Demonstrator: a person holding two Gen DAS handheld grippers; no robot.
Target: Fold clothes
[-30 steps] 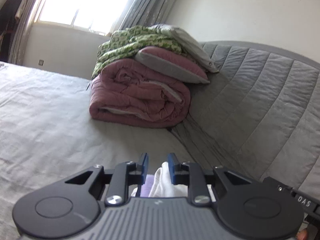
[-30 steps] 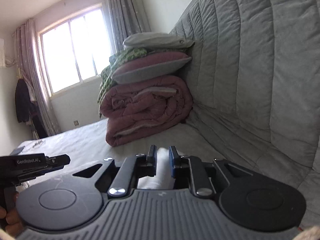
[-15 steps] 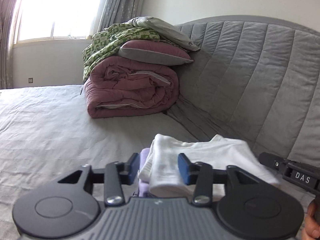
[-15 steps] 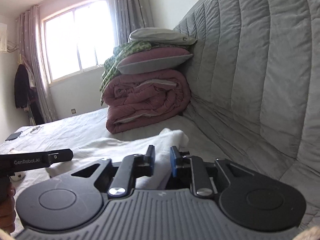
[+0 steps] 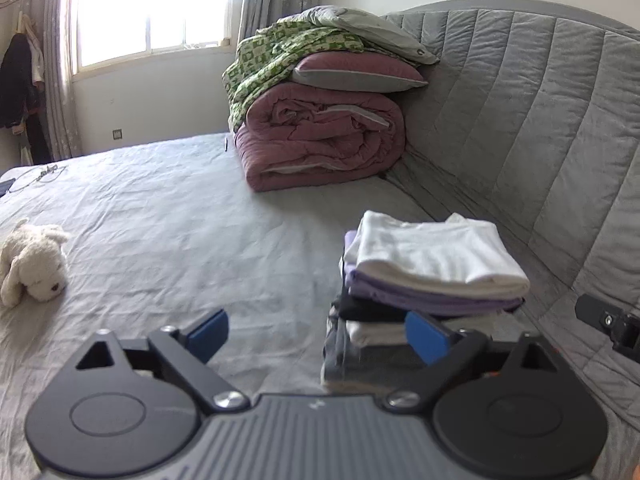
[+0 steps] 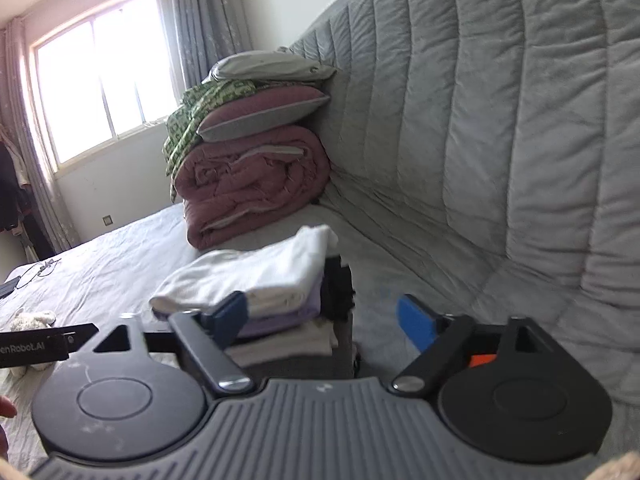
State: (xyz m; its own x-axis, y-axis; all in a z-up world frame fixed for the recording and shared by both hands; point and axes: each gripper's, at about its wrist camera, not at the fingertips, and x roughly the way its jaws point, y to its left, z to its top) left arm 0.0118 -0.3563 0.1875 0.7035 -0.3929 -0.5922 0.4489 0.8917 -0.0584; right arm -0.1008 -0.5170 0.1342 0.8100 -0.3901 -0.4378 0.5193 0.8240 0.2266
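1. Nearest, the left gripper (image 5: 316, 338) is released, its jaws opening, blue pads spread wide with nothing pressed between them; the right-hand pad stands in front of the lower layers of the stack of folded clothes (image 5: 424, 280).
2. The right gripper (image 6: 326, 320) is likewise released and opening, its left pad in front of the same stack's near end, gripping nothing.
3. The stack sits on the bed (image 5: 180, 220), at its right side, close to the grey quilted headboard (image 5: 540, 120). A white garment (image 5: 436, 252) lies on top, then lilac, black and pale layers, grey lowest.
4. The bed's sheet is pale grey and creased. A cream plush dog (image 5: 32, 264) lies at the left.
5. Farther off, a rolled pink quilt (image 5: 320, 136) carries pillows and a green patterned blanket (image 5: 280, 56).
6. Farthest: a bright window (image 5: 148, 4), grey curtains, dark clothes hanging at the far left.
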